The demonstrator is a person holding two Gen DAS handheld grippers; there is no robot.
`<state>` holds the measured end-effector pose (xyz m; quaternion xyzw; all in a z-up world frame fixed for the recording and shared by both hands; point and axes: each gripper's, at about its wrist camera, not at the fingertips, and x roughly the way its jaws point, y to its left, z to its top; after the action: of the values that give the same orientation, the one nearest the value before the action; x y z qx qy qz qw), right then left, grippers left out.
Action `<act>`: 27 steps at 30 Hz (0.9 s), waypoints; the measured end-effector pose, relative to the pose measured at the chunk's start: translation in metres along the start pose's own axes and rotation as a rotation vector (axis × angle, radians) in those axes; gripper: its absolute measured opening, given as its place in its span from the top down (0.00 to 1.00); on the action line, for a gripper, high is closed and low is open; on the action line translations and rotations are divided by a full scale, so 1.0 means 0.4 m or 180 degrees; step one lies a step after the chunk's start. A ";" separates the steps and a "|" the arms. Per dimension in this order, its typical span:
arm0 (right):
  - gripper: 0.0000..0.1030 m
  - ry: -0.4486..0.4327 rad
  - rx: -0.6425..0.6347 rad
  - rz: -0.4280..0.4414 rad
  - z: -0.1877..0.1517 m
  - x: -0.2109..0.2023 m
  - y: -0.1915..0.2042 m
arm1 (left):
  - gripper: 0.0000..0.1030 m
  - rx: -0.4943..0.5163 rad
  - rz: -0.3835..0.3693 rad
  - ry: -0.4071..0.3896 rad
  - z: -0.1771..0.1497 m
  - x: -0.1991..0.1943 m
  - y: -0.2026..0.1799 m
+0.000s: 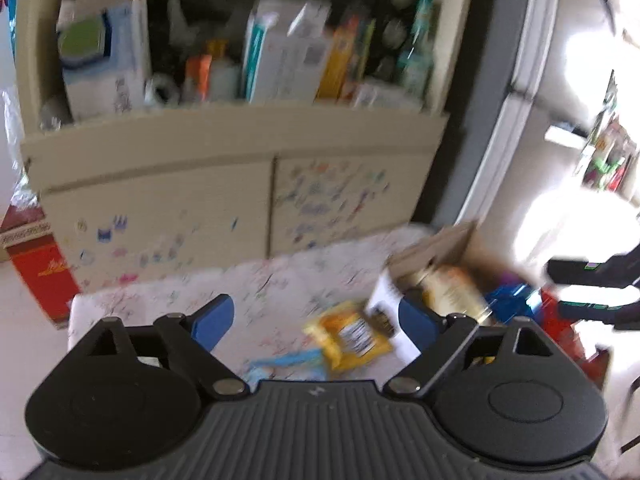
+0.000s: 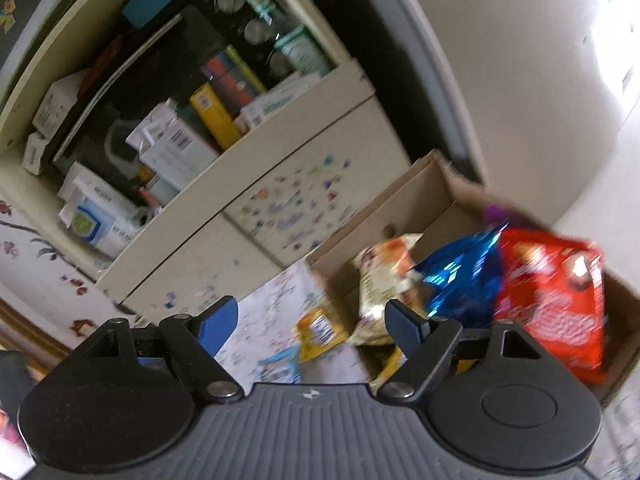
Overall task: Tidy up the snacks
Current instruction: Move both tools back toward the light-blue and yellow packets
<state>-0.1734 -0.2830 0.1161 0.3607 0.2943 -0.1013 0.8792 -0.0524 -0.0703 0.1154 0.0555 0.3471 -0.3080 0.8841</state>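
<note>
Left claw open, yellow packet blurred

left gripper: ribbed dark grey housing, small white mark stamped at the centre; two round black discs; black linkage arms fixed by silver pivot screws
left fingers: blue pads on black
right gripper: same build
right fingers: one blue-faced, the other seen black

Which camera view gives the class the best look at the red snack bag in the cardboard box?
The right wrist view: the red snack bag shows large and nearly whole in the cardboard box, beside a blue bag. The left wrist view catches only a blurred red sliver at its right edge.
</note>
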 end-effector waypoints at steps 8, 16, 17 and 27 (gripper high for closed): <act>0.18 0.0203 0.0034 0.0174 -0.016 0.058 0.045 | 0.14 0.0305 0.0005 0.0464 -0.083 0.139 -0.010; 0.20 0.0407 0.0018 0.0230 -0.025 0.131 0.068 | 0.14 0.0582 -0.0045 0.0611 -0.127 0.225 -0.053; 0.20 0.0428 0.0007 0.0240 -0.025 0.140 0.069 | 0.14 0.0572 -0.0017 0.0623 -0.132 0.235 -0.052; 0.23 0.0527 -0.0382 0.0102 -0.054 0.242 0.103 | 0.37 0.0182 0.0196 0.0724 -0.152 0.252 0.044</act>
<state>-0.0888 -0.2351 0.0704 0.3192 0.3656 -0.0393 0.8734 -0.0203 -0.0881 0.0024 0.1259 0.4343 -0.2822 0.8461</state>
